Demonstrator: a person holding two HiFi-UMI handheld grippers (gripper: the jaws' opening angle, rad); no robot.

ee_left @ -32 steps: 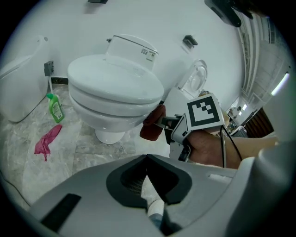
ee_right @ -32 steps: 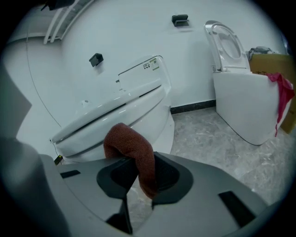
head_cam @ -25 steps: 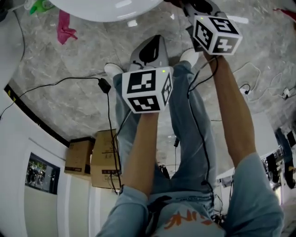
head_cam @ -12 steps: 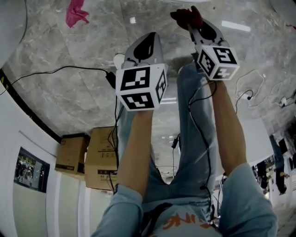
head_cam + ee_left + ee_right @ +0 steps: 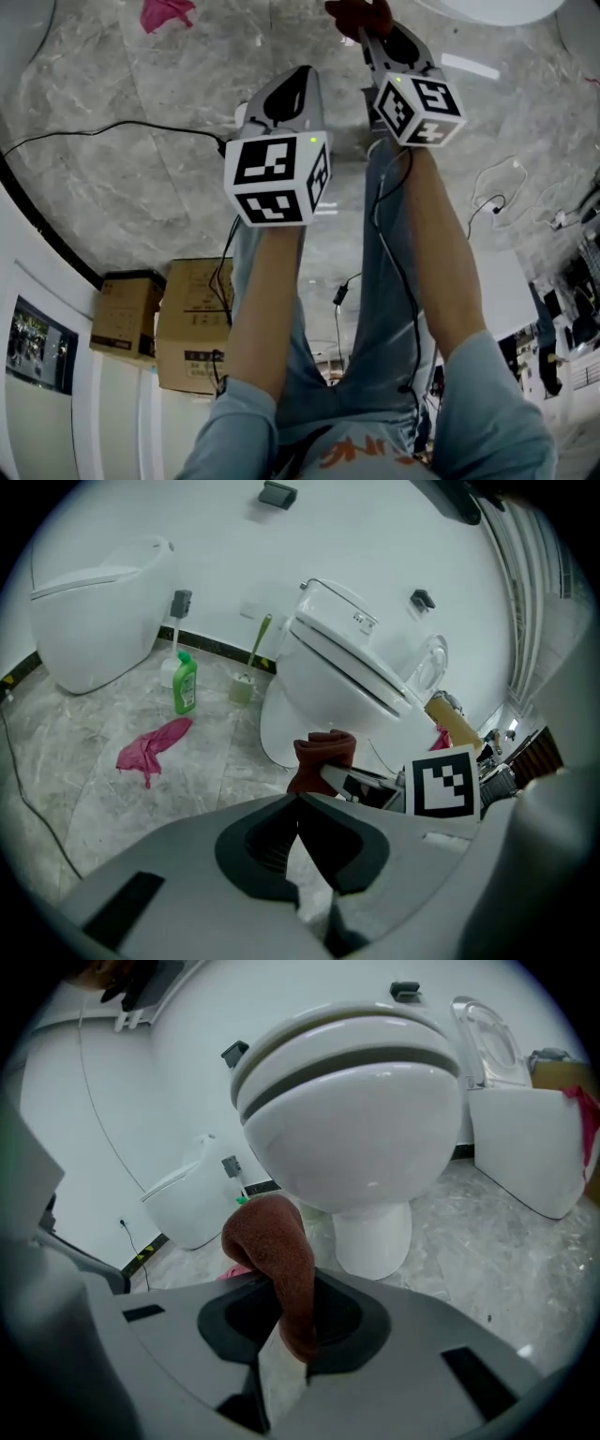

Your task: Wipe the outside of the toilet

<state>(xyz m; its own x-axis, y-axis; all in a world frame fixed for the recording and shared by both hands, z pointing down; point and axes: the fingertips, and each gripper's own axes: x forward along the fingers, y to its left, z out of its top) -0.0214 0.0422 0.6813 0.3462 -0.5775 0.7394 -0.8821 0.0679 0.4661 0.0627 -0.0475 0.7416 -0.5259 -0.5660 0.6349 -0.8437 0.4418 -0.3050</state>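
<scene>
Right gripper view showed the right tongs [image 5: 292, 1335] pinching a brown cloth [image 5: 277, 1241] near the toilet [image 5: 356, 1129] but not on it, so wiping seemed not started; the left tongs [image 5: 299, 801] were pressed together, empty.

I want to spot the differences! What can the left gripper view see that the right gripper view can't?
Only the left gripper view: the brush, the whole green bottle, the whole pink rag, and the right gripper from outside.

Only the right gripper view: the toilet bowl head-on, and the brown cloth running down between that gripper's shut jaws.

Both: the toilet, the cloth, and a second toilet by the wall.
</scene>
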